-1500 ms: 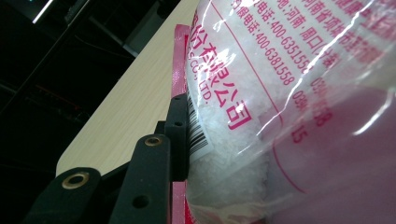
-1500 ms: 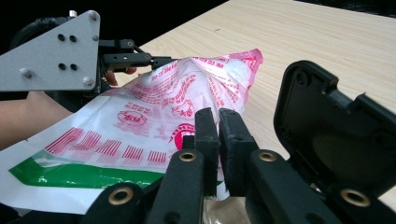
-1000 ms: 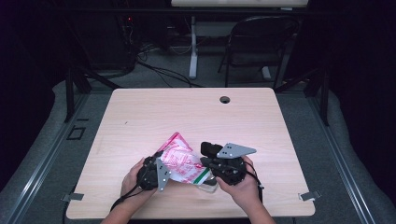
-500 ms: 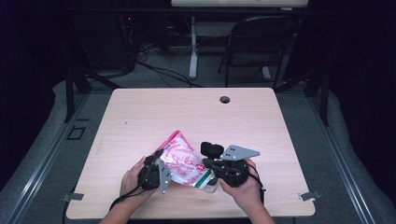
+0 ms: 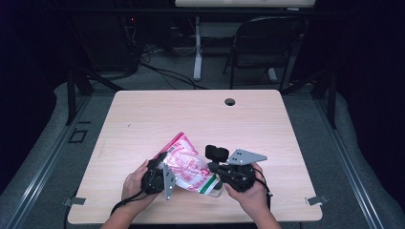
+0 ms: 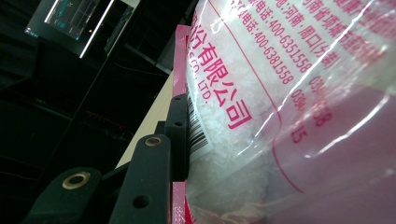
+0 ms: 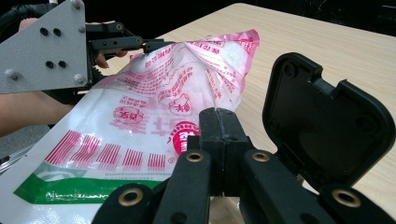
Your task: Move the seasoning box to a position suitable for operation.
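The bag (image 5: 186, 164) is a soft plastic packet with pink print and a green band at one end, and it has white grains inside. It is held up at a slant just above the near middle of the table (image 5: 191, 114). Its pink top corner points away from the person and its green end is low, close to the near edge.

The left gripper (image 5: 166, 169) is clamped on the long side of the bag. In the left gripper view one black jaw presses flat on the film beside the barcode; the other jaw is hidden behind the bag. The right gripper (image 5: 211, 177) has its two jaws pressed fully together. In the right gripper view their tips lie against the lower part of the bag, near the red round mark, and they seem to pinch a thin fold of film there. I cannot see the fold itself between them.

Compared with the two pictures from a moment earlier, almost nothing is different. The bag has the same tilt and the same place, both hands are at the same spots, and neither gripper opened or closed. The grey plate of the left gripper is perhaps turned a little, not more.

I judge from this that the hold on both sides is now settled and the person pauses with the bag stretched between the two tools. The next action, maybe to pull the film apart or to lift the bag, is not begun yet. Because the film is smooth and the grains are heavy, the thin pinch on the right side looks the weaker one.
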Available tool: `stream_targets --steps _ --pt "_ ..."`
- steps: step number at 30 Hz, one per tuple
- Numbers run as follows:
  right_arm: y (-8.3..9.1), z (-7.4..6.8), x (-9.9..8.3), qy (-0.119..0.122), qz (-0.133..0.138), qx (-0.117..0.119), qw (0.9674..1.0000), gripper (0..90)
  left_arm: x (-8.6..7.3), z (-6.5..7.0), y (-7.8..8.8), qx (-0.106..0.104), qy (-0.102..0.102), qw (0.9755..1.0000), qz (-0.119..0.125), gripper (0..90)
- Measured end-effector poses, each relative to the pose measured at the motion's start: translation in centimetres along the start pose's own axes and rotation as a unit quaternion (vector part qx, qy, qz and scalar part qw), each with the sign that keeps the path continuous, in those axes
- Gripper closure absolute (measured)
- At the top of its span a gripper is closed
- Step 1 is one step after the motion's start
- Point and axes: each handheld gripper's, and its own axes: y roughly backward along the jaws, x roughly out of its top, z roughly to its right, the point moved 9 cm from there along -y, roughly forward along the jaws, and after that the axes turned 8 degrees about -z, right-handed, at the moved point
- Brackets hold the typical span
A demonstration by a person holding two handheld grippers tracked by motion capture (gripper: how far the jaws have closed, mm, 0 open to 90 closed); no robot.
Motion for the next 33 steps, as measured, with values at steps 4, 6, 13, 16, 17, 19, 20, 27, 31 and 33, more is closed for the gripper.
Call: stream_targets --steps 4,6,13,16,17,19,20,27,31,33 --pt "0.02 0.03 -0.04 -0.001 0.000 0.000 1.0000 90.0 0.17 -0.17 0.06 0.007 -0.007 1.0000 0.001 69.4" --pt "0.04 0.10 -0.07 -0.002 0.000 0.001 1.0000 90.0 0.22 -0.16 0.09 0.007 -0.007 1.0000 0.001 69.3" --pt "0.15 0.18 -0.19 -0.001 -0.003 0.003 1.0000 90.0 0.45 -0.39 0.18 0.015 -0.013 0.9998 0.002 69.4" --pt "0.16 0.16 -0.18 -0.003 -0.002 0.004 1.0000 90.0 0.48 -0.46 0.22 0.018 -0.014 0.9997 0.002 69.4" --pt "0.17 0.17 -0.19 -0.003 -0.002 0.003 1.0000 90.0 0.52 -0.49 0.22 0.020 -0.016 0.9997 0.002 69.4" --pt "0.18 0.21 -0.22 -0.004 -0.001 0.002 1.0000 90.0 0.61 -0.53 0.22 0.022 -0.018 0.9996 0.004 69.4" --pt "0.18 0.21 -0.22 -0.004 -0.001 0.002 1.0000 90.0 0.61 -0.53 0.22 0.022 -0.018 0.9996 0.004 69.4" --pt "0.29 0.30 -0.26 -0.006 -0.003 0.003 1.0000 90.0 0.70 -0.63 0.29 0.025 -0.023 0.9994 0.004 69.4" --pt "0.27 0.28 -0.23 -0.005 -0.008 0.004 0.9999 90.0 0.73 -0.74 0.33 0.027 -0.024 0.9994 0.005 69.4" --pt "0.25 0.28 -0.21 -0.007 -0.010 0.005 0.9999 90.0 0.71 -0.73 0.35 0.025 -0.023 0.9994 0.002 69.4"
